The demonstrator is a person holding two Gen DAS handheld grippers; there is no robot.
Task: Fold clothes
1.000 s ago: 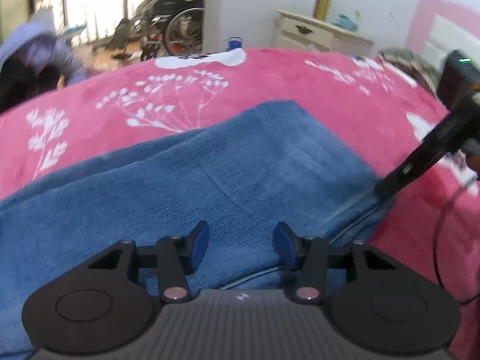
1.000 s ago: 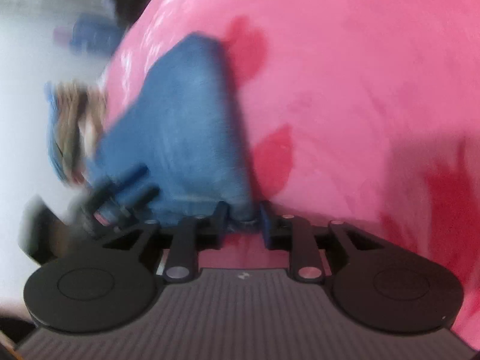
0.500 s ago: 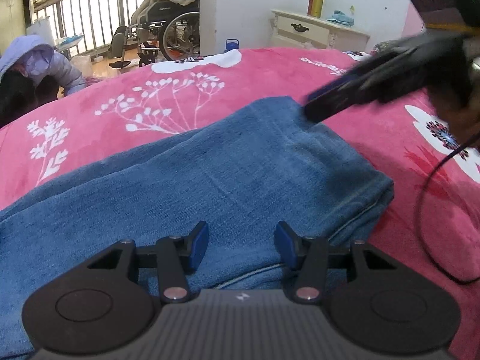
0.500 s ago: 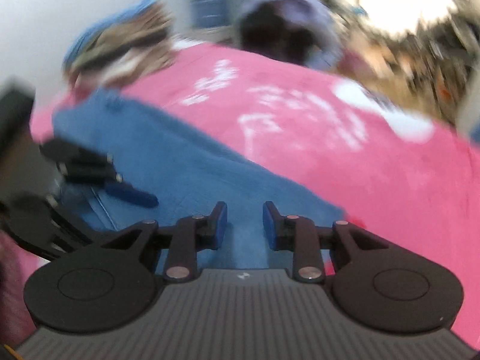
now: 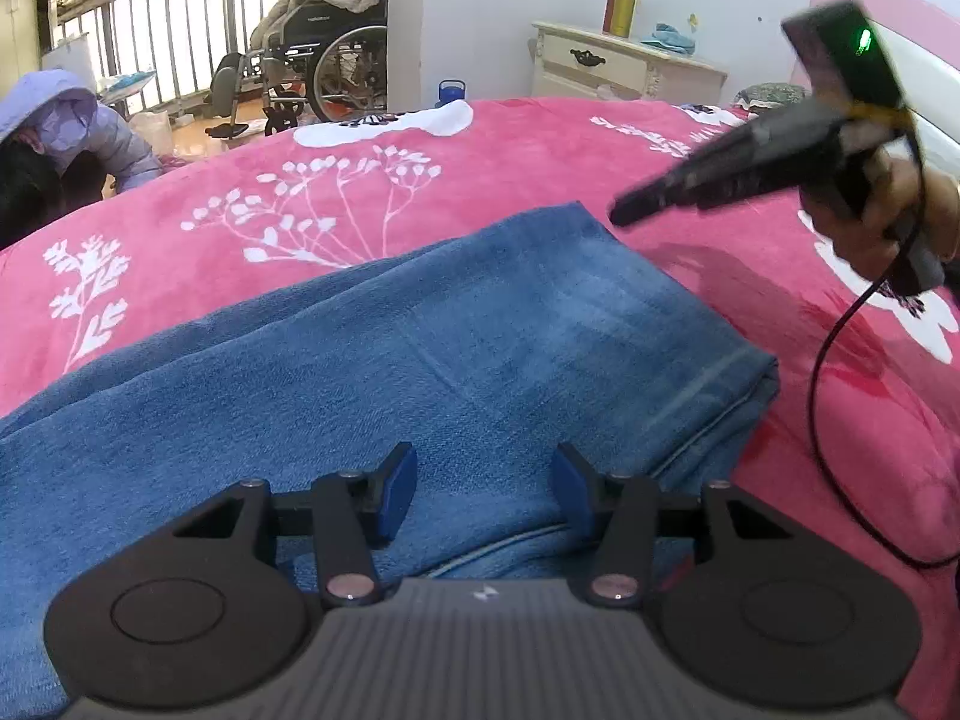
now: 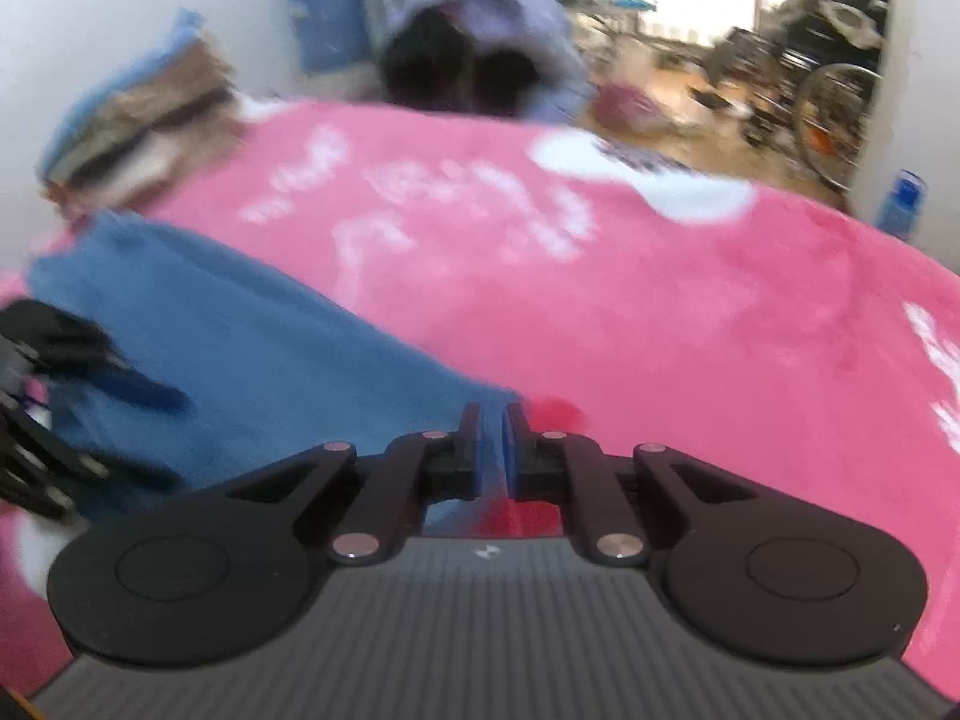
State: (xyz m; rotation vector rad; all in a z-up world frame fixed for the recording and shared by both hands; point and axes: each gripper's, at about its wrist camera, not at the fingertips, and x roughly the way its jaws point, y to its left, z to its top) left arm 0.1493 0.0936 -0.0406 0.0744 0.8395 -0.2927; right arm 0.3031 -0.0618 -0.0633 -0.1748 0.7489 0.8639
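My left gripper (image 5: pixel 483 492) is released, its two blue fingers (image 5: pixel 393 492) standing wide apart. It is low over the jeans (image 5: pixel 420 360) and the denim fills the gap between the fingers, but I cannot tell if the tips touch the cloth. Nothing is held in it.

The jeans lie folded on the bed, on the pink blanket (image 5: pixel 336 180) with white flower prints. From the left wrist view the folded end with its hem seam is to the right of my left gripper, and the far corner points toward the back of the bed.

My right gripper (image 6: pixel 493 450) is almost closed, with only a thin slit between the fingers. It is at the corner of the jeans, and some blue shows in the slit, but this picture is blurred, so I cannot tell if it grasps the cloth. In the left wrist view the same gripper is above the blanket, just beside the far corner of the jeans, held by my hand (image 5: pixel 888 204), with a black cable (image 5: pixel 822 372) hanging down from it.
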